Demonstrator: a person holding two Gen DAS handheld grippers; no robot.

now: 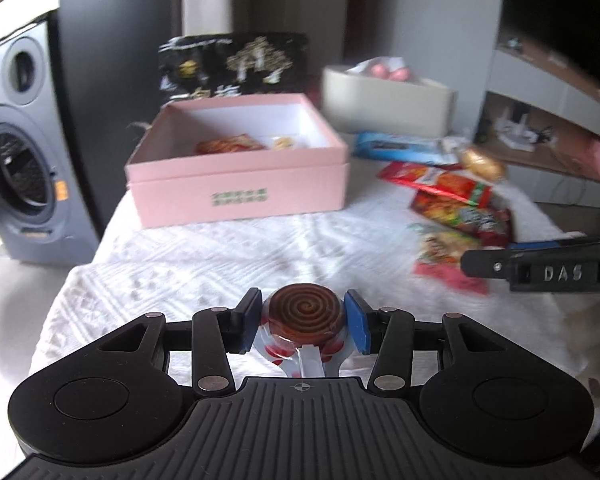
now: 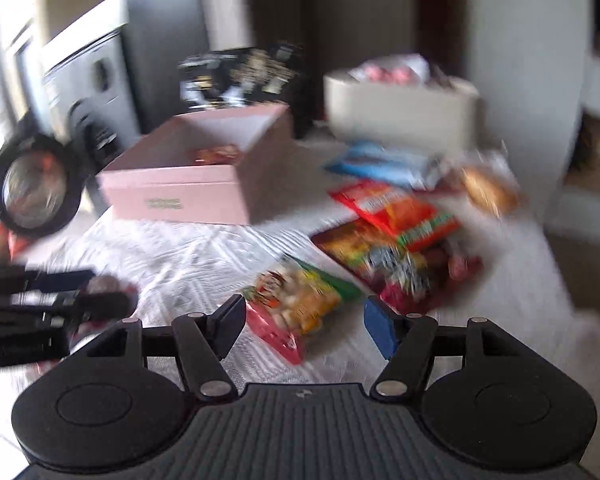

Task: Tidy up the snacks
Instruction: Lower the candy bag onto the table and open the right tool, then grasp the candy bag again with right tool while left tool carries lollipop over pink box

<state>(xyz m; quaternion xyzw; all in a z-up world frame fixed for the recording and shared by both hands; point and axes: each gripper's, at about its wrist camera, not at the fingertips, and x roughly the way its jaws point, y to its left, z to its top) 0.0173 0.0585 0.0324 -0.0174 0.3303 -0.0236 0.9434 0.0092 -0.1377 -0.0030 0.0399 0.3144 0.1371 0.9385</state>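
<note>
Left tool [image 1: 304, 320], bottom centre of the left wrist view, is clamped on a round spiral-patterned candy [image 1: 305, 312] in a clear wrapper w/ red dots; pads press it from both sides, wrapper tail hangs down toward the tool body.

Right tool [image 2: 304, 326], bottom centre of the right wrist view, has its pads apart w/ nothing gripped. A yellow-green snack packet [image 2: 296, 300] lies on the cloth just past the gap, not touched. That view is blurred, so labels are unreadable.

Bench is covered w/ a white textured cloth [image 1: 204, 256]. Pink box [image 1: 236, 168], lid off, sits upper centre-left of the left wrist view; inside are a red-orange packet [image 1: 228, 146] and a small yellowish item, too blurred to ID. Behind it stands a black bag w/ gold print [image 1: 232, 64]. Upper right of centre: a cream bin [image 1: 384, 100] w/ pink items showing at the rim.

Right of the box, a loose pile: blue packet [image 1: 396, 146], red packets [image 1: 448, 188], a golden wrapped bun [image 1: 482, 162]. Far left edge: a grey washing machine [image 1: 16, 152].
</note>
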